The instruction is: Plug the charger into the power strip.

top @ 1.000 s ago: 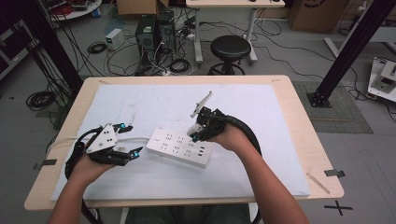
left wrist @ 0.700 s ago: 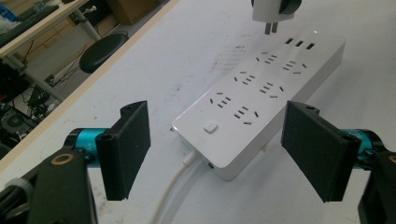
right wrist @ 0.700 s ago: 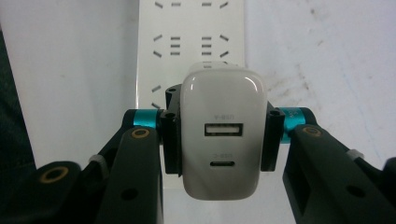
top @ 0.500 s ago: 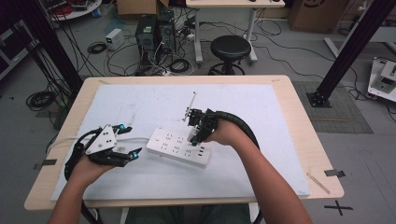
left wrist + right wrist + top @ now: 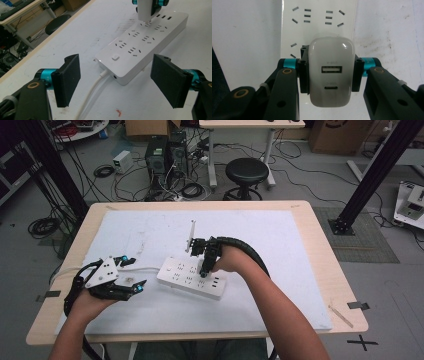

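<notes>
Right gripper view: your right gripper (image 5: 329, 72) is clamped on the white charger (image 5: 330, 70), pads on its two sides, USB face toward the camera, directly over the power strip (image 5: 317, 27). Step in hand, as judged: seating the charger in a socket. In the left gripper view its prongs sit at the slots. Next: press straight down, keeping it upright. Your left gripper (image 5: 117, 77) stands wide open, empty, near the strip's switch end.

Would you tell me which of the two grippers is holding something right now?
The right gripper: its jaws clamp a white charger above the power strip, while the left gripper stands open and empty.
</notes>
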Demonstrator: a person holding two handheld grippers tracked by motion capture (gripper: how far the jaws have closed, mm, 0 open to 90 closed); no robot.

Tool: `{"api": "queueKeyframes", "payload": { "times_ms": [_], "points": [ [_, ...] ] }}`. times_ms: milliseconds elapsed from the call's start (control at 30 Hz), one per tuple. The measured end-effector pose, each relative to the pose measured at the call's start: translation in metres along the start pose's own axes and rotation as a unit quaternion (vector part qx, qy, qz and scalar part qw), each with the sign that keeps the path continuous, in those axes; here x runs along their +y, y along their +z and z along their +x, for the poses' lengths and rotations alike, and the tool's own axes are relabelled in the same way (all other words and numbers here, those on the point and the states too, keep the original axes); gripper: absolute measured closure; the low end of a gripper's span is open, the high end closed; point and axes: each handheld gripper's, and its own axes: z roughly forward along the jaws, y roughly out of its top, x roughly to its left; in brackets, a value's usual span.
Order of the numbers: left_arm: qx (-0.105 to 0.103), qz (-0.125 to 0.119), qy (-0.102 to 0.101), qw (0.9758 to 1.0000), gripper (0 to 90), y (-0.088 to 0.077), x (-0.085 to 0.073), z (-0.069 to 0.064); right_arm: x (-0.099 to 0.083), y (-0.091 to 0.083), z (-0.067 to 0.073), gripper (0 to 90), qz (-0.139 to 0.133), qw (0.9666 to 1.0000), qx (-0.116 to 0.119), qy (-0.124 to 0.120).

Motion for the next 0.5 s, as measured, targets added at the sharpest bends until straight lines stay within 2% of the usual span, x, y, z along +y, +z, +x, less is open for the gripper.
{"api": "queueKeyframes", "payload": {
  "times_ms": [67,167,367,433,500],
  "points": [
    [-0.001,-0.002,-0.002,1.0,24.0,0.0,-0.001,0.0,0.0,0.002,0.0,62.9,0.004,1.0,0.004,0.0],
    [-0.001,-0.002,-0.003,1.0,24.0,0.001,-0.001,0.0,0.001,0.005,-0.001,62.9,0.01,0.9999,-0.001,0.001],
    [-0.004,-0.001,0.0,1.0,24.1,0.006,0.002,-0.001,0.004,0.008,-0.001,63.3,0.008,0.9998,-0.002,0.018],
    [-0.005,-0.001,0.001,1.0,24.0,0.009,0.004,-0.002,0.007,0.017,0.001,63.4,0.027,0.9995,-0.009,0.01],
    [-0.008,-0.001,0.005,1.0,24.0,0.011,0.006,-0.003,0.009,0.018,0.002,63.5,0.028,0.9994,-0.011,0.017]
  ]
}}
